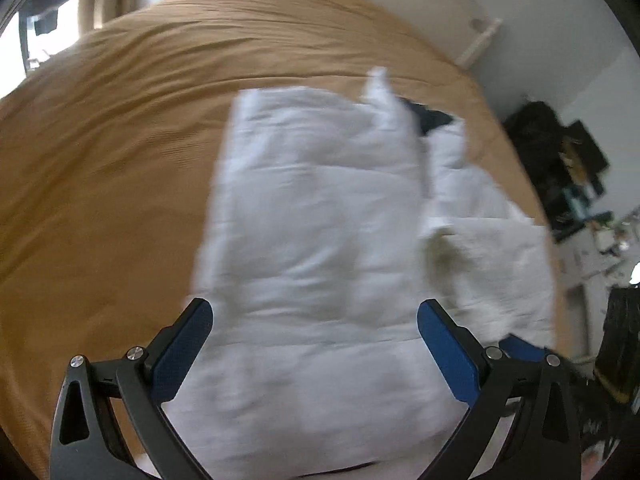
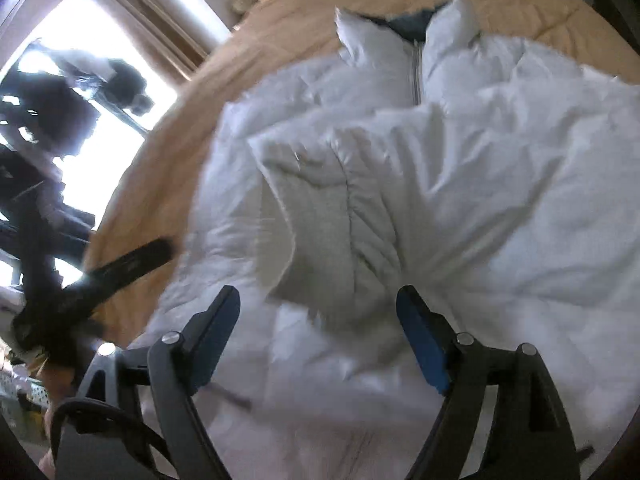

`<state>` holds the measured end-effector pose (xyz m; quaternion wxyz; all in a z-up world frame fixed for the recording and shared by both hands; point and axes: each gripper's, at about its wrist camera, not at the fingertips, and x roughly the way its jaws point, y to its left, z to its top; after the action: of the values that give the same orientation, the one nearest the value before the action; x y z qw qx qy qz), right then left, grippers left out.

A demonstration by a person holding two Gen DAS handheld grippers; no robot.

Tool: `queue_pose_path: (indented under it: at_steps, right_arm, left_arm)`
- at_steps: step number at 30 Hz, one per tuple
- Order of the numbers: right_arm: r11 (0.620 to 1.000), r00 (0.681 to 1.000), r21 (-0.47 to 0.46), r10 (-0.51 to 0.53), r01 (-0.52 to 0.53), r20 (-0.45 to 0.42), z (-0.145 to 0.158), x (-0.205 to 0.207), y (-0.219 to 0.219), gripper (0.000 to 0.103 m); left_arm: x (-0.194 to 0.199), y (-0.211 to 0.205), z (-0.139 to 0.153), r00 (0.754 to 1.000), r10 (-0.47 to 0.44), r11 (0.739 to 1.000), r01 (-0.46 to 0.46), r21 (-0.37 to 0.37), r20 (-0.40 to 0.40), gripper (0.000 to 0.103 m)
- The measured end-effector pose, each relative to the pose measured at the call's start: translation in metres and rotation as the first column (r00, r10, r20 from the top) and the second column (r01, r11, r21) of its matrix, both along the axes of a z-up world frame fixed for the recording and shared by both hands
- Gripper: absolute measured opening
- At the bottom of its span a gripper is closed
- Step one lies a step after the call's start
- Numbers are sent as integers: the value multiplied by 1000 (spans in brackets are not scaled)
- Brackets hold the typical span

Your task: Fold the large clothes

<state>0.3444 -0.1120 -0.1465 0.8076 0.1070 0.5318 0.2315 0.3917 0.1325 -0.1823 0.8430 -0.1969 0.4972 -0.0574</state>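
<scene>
Big bed w/ a tan, ribbed bedspread fills most of the room; cloth is creased in long ripples running across. On top, toward the near edge, lies a white puffer jacket, padded & quilted, collar end pointing away, dark navy lining showing at the neck. Zip runs down from the collar, closed as far as I can see. One sleeve is folded across the front, cuff end lying near the hem. Jacket's right part looks more rumpled, spread toward the bed edge.

Left gripper hovers over the jacket's lower part, blue-padded jaws spread wide, nothing between them. Right gripper is likewise above the hem area, jaws wide apart & empty, the folded sleeve just beyond the tips. In the right wrist view the left tool shows as a dark blurred shape at the bed's left side.

Room: bright window w/ beige curtain on the left, blown out, dark shapes in front of it too blurred to name. White wall beyond the bed. On the floor by the right side, dark clutter, bags or boxes, can't tell which. Both views are motion-smeared.
</scene>
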Motion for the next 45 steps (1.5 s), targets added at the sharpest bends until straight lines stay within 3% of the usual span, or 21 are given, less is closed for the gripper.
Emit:
queue_pose_path:
  at_steps: [4, 7, 10, 13, 14, 16, 17, 18, 23, 26, 29, 31, 33, 35, 37, 40, 42, 44, 45]
  right_arm:
    - [998, 997, 1, -63, 63, 41, 28, -24, -51, 81]
    - [992, 992, 0, -122, 122, 34, 30, -34, -101, 81]
    - [982, 982, -37, -186, 187, 40, 27, -38, -132, 81]
    - [965, 966, -52, -257, 258, 22, 25, -37, -157, 81]
    - [962, 962, -27, -273, 273, 10, 24, -41, -169, 81]
    - [957, 957, 5, -290, 290, 4, 25, -48, -184, 81]
    - [954, 954, 5, -300, 300, 6, 24, -49, -187, 81]
    - [954, 954, 3, -301, 301, 7, 23, -52, -187, 81]
    - [947, 947, 19, -319, 320, -21, 16, -53, -191, 81]
    - [950, 950, 35, -311, 311, -13, 22, -52, -193, 81]
    - [950, 950, 9, -312, 312, 23, 26, -43, -187, 81]
    - [945, 945, -9, -327, 328, 27, 23, -35, -184, 81]
    - [940, 940, -3, -340, 340, 7, 18, -28, -181, 81]
    - [940, 940, 21, -340, 340, -9, 17, -26, -180, 81]
    - [944, 945, 40, -328, 328, -6, 20, -26, -176, 81]
    - [951, 951, -11, -310, 310, 25, 21, -24, -167, 81]
    - [946, 948, -69, -317, 318, 19, 10, -18, -164, 81]
    - [945, 949, -96, -316, 313, -12, -6, -12, -163, 81]
    - [944, 948, -101, -318, 314, -27, -13, -10, -164, 81]
  left_arm:
    - [28, -55, -3, 997, -83, 997, 83, -4, -7, 102]
    - [43, -86, -5, 994, -106, 993, 105, -46, -12, 102]
    - [62, -109, -21, 990, -109, 993, 105, -49, -85, 102]
    - [59, -109, -36, 982, -110, 983, 84, -164, -156, 98]
    - [57, -107, -40, 982, -83, 984, 55, -167, -169, 91]
    - [56, -105, -45, 978, -73, 989, 47, -137, -195, 58]
    - [55, -102, -46, 980, -82, 983, 49, -177, -184, 23]
    - [53, -97, -45, 980, -79, 981, 44, -190, -184, 9]
    - [46, -58, -20, 990, 20, 984, -44, -174, -138, 1]
    - [44, -30, -5, 994, 8, 983, -28, -179, -110, 4]
    - [52, -11, -26, 983, 49, 993, -67, -93, -178, 3]
    - [53, -4, -47, 973, 47, 992, -72, -105, -226, 2]
    - [51, 7, -58, 972, 62, 984, -97, -149, -226, 2]
    - [43, 24, -51, 975, 122, 972, -155, -174, -184, 2]
    - [36, 40, -44, 969, 194, 967, -215, -139, -152, 1]
    - [38, 47, -54, 964, 167, 974, -194, -116, -207, 0]
    - [34, 51, -44, 964, 180, 974, -203, -102, -196, 0]
    - [24, 49, -11, 973, 198, 979, -203, -27, -120, 0]
    - [19, 43, 9, 984, 160, 986, -162, -27, -74, 13]
